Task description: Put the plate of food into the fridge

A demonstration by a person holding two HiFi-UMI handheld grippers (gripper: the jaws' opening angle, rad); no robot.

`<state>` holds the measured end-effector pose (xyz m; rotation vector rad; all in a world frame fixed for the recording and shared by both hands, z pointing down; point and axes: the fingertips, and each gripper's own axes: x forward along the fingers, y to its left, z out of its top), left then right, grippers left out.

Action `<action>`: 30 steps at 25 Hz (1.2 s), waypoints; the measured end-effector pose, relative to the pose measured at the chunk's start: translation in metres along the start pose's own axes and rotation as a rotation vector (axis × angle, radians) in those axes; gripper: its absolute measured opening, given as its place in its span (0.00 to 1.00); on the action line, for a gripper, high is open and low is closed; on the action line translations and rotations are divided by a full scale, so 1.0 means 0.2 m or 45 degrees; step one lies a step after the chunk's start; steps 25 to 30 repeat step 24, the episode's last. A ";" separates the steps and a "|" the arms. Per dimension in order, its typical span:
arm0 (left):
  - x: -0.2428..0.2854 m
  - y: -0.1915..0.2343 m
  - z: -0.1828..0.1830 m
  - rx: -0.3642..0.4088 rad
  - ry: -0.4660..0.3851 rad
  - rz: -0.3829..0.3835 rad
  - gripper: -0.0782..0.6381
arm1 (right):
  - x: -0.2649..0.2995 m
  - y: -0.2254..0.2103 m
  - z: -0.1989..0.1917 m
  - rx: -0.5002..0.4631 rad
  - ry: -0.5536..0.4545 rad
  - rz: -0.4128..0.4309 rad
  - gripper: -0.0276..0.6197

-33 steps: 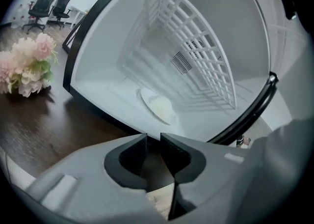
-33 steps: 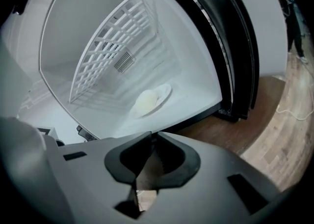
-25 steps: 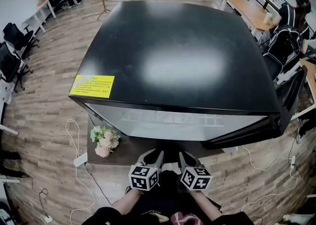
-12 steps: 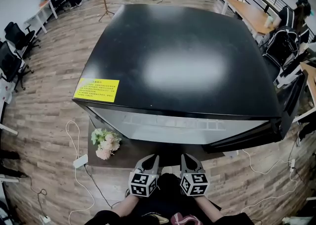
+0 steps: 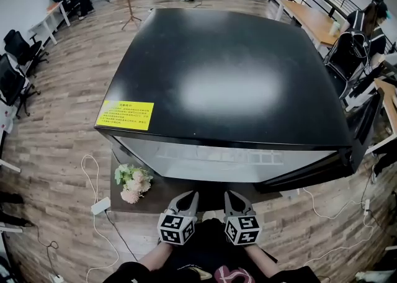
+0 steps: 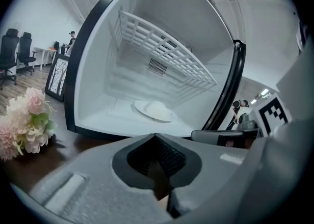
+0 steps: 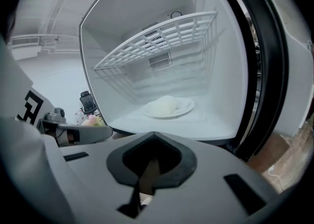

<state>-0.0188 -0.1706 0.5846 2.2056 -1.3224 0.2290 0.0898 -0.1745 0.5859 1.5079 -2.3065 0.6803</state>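
Our left gripper (image 5: pixel 188 195) has just closed empty, our right gripper (image 5: pixel 231 194) sits shut, empty; plate of food (image 7: pixel 169 106) rests mid-floor inside fridge (image 5: pixel 229 77)

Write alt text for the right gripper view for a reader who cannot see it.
A white plate of food sits on the floor of an open fridge, beneath a white wire shelf. In the foreground the grey right gripper has its jaws together, holding nothing.

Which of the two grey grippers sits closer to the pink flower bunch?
The left grey gripper: the pink flower bunch lies on its side, the right gripper farther off.
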 end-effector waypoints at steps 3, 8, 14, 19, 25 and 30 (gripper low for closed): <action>0.01 0.00 0.02 0.007 -0.001 -0.010 0.12 | 0.01 0.00 0.01 0.021 0.000 0.012 0.05; 0.03 0.00 0.03 0.003 0.012 -0.037 0.12 | 0.02 0.00 0.03 0.014 -0.015 -0.004 0.05; 0.03 0.01 0.04 0.011 0.007 -0.050 0.12 | 0.02 0.02 0.05 -0.012 -0.029 -0.004 0.05; 0.03 0.01 0.07 0.024 -0.013 -0.053 0.12 | 0.02 0.03 0.07 -0.036 -0.048 -0.017 0.05; 0.02 0.02 0.07 0.016 -0.019 -0.049 0.12 | 0.01 0.03 0.08 -0.038 -0.056 -0.026 0.05; 0.02 0.02 0.07 0.016 -0.019 -0.049 0.12 | 0.01 0.03 0.08 -0.038 -0.056 -0.026 0.05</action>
